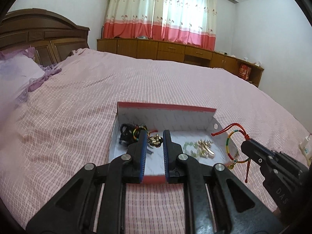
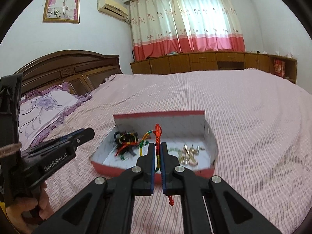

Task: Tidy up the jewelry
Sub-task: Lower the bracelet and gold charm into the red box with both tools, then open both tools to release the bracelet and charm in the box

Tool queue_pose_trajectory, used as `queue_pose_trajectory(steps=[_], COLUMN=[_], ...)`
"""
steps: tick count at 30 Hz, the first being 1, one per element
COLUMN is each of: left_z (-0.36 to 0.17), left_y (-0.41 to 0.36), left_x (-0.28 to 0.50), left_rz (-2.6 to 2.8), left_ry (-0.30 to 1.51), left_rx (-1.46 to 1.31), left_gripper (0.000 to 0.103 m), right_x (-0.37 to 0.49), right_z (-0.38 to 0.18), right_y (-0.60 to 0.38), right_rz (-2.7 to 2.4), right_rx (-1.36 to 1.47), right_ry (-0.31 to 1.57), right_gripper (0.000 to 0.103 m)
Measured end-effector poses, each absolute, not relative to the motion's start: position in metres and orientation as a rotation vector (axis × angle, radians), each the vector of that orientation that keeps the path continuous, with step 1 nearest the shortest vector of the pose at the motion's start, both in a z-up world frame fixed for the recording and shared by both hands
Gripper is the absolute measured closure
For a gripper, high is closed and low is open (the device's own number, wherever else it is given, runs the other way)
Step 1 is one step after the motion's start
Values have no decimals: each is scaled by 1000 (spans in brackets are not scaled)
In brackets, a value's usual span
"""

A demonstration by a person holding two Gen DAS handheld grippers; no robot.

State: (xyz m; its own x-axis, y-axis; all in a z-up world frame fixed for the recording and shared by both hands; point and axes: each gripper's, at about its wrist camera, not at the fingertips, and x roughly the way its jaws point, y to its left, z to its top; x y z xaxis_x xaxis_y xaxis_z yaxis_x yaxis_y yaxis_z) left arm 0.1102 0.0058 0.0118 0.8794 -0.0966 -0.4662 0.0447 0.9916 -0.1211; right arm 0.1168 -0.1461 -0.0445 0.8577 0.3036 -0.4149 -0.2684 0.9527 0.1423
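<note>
Right claw (image 2: 158, 152) is holding a braided cord bracelet (image 1: 233, 146) just outside the box (image 1: 165, 108).

The bracelet is hanging pinched in the fully closed right claw, beside the right wall of the open red box on the bed (image 1: 78, 101). Dark cord pieces (image 2: 124, 138) are lying at the box's left end and gold trinkets (image 2: 190, 152) at its right, so sorting seems well along, with this bracelet left to place. The left claw (image 1: 154, 136) is hovering above the box, nearly closed and holding nothing. The raised lid is guarding the far edge; the bedspread around it is lying open.
</note>
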Motion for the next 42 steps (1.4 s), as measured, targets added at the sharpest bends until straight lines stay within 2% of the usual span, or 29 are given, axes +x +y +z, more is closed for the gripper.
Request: queue_pose_trajectory(steps=[19,39,41,42], left_z=[-15,-40,-38,-37], left_y=[4,-2,-3,-3], left_x=[176,191,193,194], left_rz=[22,46,37,35], left_ry=[453,497,497,497], left_rx=[-84,-69,-60,-56], left_gripper=[95,95,94,93], right_x=[196,219,220,220], right_z=[-74,-109,-109,-108], right_y=[-143,-142,-143,-143], right_rz=[229,213,209,208], right_rx=[41,26,27,29], right_ry=[462,533,534,533], right_gripper=[97,97,96,92])
